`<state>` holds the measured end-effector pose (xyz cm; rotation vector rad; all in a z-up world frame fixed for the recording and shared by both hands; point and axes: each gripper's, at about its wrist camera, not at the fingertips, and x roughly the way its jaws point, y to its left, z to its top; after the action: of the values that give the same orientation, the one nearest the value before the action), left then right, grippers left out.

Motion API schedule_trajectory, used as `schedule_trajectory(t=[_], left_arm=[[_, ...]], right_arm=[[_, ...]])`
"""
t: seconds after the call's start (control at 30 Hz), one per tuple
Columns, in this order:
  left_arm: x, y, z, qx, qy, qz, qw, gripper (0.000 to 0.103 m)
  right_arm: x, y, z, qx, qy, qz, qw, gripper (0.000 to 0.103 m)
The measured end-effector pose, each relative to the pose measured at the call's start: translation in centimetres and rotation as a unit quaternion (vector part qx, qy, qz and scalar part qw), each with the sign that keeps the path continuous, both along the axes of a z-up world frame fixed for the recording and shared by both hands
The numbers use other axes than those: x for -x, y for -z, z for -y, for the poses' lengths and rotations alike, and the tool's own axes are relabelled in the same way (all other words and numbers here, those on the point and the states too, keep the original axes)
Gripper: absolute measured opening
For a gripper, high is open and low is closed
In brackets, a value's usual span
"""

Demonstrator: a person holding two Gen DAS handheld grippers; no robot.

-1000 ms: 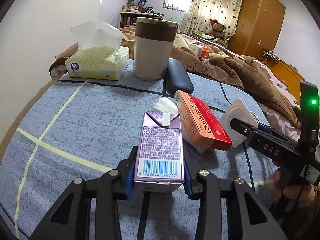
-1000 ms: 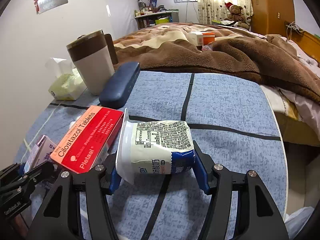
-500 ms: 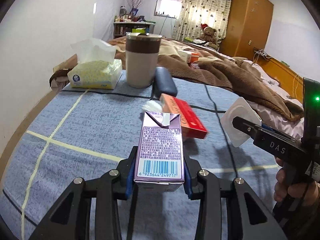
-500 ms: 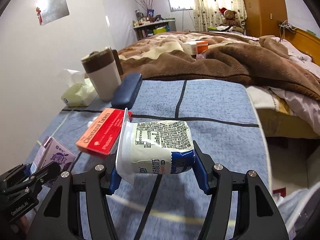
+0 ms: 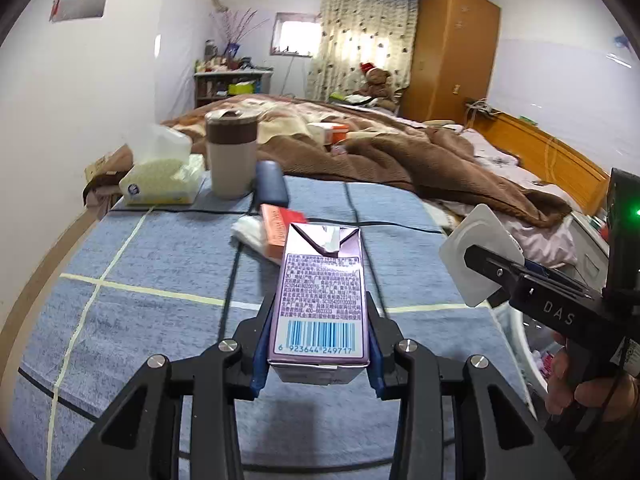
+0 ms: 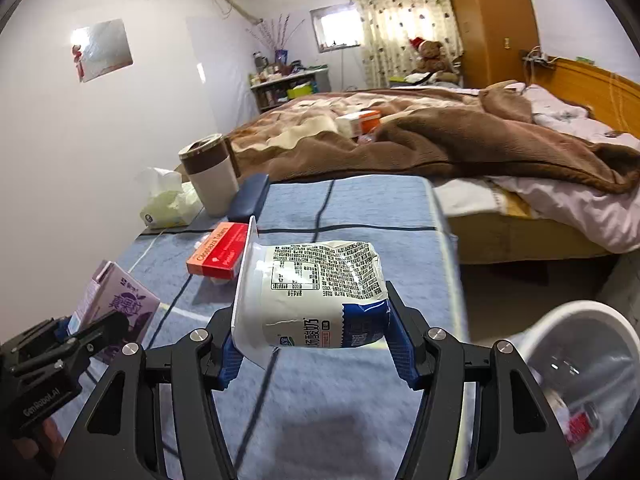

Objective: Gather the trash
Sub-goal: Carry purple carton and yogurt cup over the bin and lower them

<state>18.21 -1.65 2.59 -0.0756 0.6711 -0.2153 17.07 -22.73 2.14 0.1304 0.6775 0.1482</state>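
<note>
Left gripper (image 5: 318,344): its blue pads are pressed against the two sides of a purple milk carton (image 5: 320,300), which is held clear of the table, barcode end toward the camera and folded top pointing away.
Right gripper (image 6: 314,344): it is clamped on a crumpled white yogurt cup (image 6: 316,296), gripped across its length with the wide rim to the left and the blue-printed base to the right; the cup is carried above the table edge.
Hand (image 5: 576,380): fingers are seen wrapped round the right gripper's handle at the lower right of the left wrist view.
Table (image 5: 160,264): it is covered by a blue cloth crossed with pale and dark lines.
Medicine box (image 6: 218,250): a red and orange box is lying flat on the cloth, beyond both held items.
Crumpled tissue (image 5: 248,232): a white wad is lying against the box's left side.
Glasses case (image 5: 272,188): a dark blue case is lying just beside a beige tumbler (image 5: 232,156) with a brown band.
Tissue pack (image 5: 162,180): it is set left of the tumbler, near the wall.
Waste bin (image 6: 580,372): a white bin lined with clear plastic is standing on the floor to the right of the table, below the right gripper; some rubbish can be made out inside.
Bed (image 6: 440,140): it is covered by a brown blanket behind the table.
</note>
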Motion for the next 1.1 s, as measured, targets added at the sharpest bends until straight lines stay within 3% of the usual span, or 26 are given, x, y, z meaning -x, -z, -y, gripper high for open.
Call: schedule_trajectory(t=[0.63,1.1], left_arm=[[5.5,-2.9,8.1,-0.003,0.111,0.045,0.9928,0.04],[6.8,-2.4,16.8,-0.006,0.216,0.038,0.9757,0.04]], right_arm=[[7.9,-2.2,6.9,0.011,0.112,0.041,0.993,0.061],[11.3,-1.7,12.4,0.044,0.197,0.022,0.979,0.062]])
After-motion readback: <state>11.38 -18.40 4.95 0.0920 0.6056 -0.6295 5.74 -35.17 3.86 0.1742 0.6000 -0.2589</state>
